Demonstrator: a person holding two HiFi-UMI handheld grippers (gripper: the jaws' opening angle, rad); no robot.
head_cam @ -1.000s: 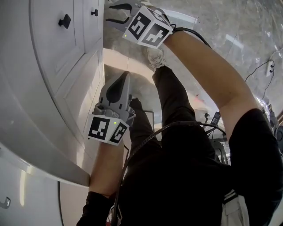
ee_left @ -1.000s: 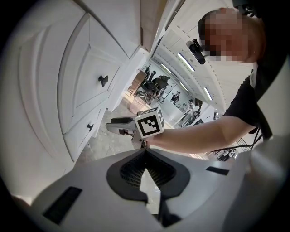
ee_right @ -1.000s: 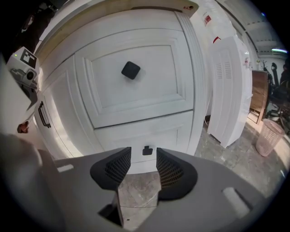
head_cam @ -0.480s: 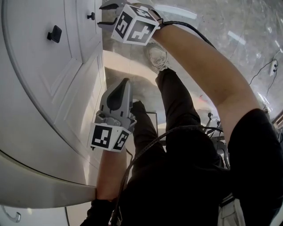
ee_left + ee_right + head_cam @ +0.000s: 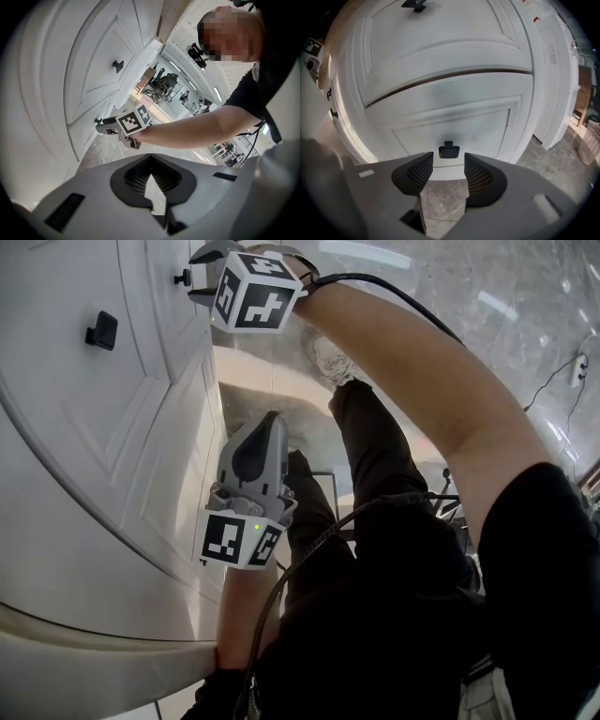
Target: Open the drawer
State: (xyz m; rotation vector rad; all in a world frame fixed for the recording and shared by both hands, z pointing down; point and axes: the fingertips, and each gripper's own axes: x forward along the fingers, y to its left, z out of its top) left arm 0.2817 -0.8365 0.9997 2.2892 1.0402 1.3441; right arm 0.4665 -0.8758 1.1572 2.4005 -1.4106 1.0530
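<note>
Fingers [image 5: 480,177] of the right gripper [image 5: 448,165] are held wide apart, having just been opening. Nothing is gripped: only grey marbled floor [image 5: 440,197] is seen between the 2 ribbed dark pads. Square black-and-white marker patterns are carried on the cube behind each gripper, as shown in the head view, where the right gripper [image 5: 199,276] is seen at the top edge.

The white painted panelled drawer [image 5: 454,123] is set low in a white cabinet [image 5: 56,474], directly ahead of the right gripper. Its small black square knob [image 5: 449,151] is found just beyond the fingertips, centred on the gap between them and apart from both pads. In the head view the same knob [image 5: 181,278] is seen right at the jaw tips.

The drawer's long axis is laid left to right across the right gripper view, level with the floor line, and its face is turned toward the gripper. The knob is pointed straight out at the jaws. Above a dark seam, a second panelled drawer is seen with 1 black knob of its own [image 5: 415,3].

The left gripper [image 5: 150,158] is closed tip to tip with nothing held. In the head view it [image 5: 271,420] is kept beside the cabinet front, well apart from the knob.
</note>
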